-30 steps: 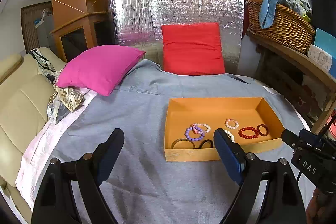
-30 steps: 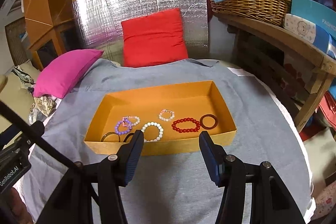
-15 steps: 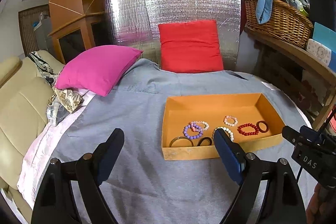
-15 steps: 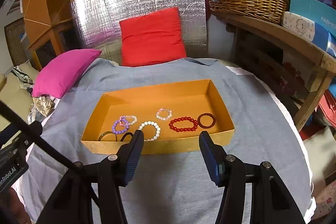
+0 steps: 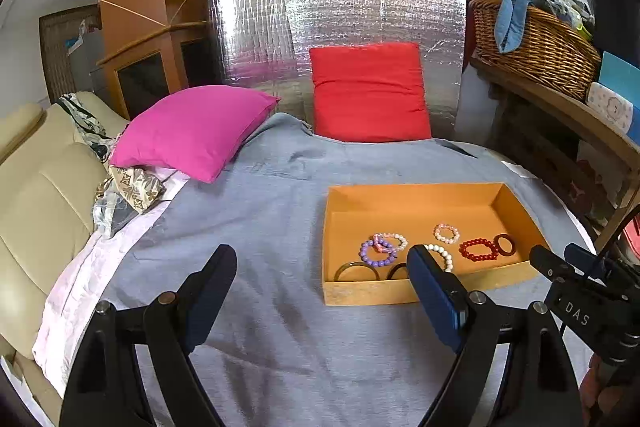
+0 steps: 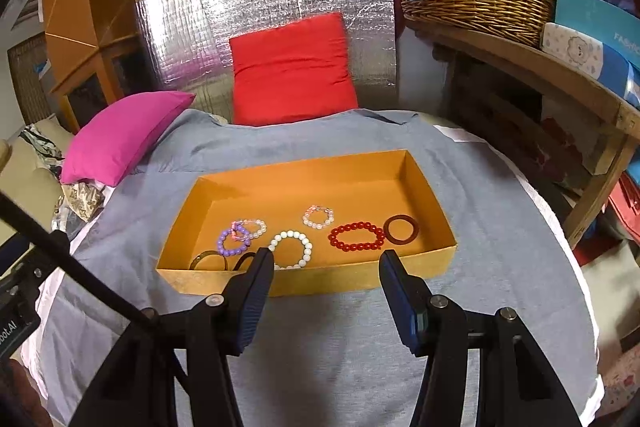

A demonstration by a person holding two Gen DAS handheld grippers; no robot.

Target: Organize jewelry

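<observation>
At the bottom of each view both grippers hover over the grey cloth, empty: the left gripper [image 5: 322, 277] has its jaws wide, the right gripper [image 6: 326, 277] narrower but clear. Just beyond, mid-frame, sits the orange box [image 6: 304, 283] with the bracelets inside. Risks: a jaw could catch the low front wall and shove the light box. The purple beads [image 6: 234, 242] overlap a pale strand [image 6: 256, 227], so one might drag the other.
</observation>
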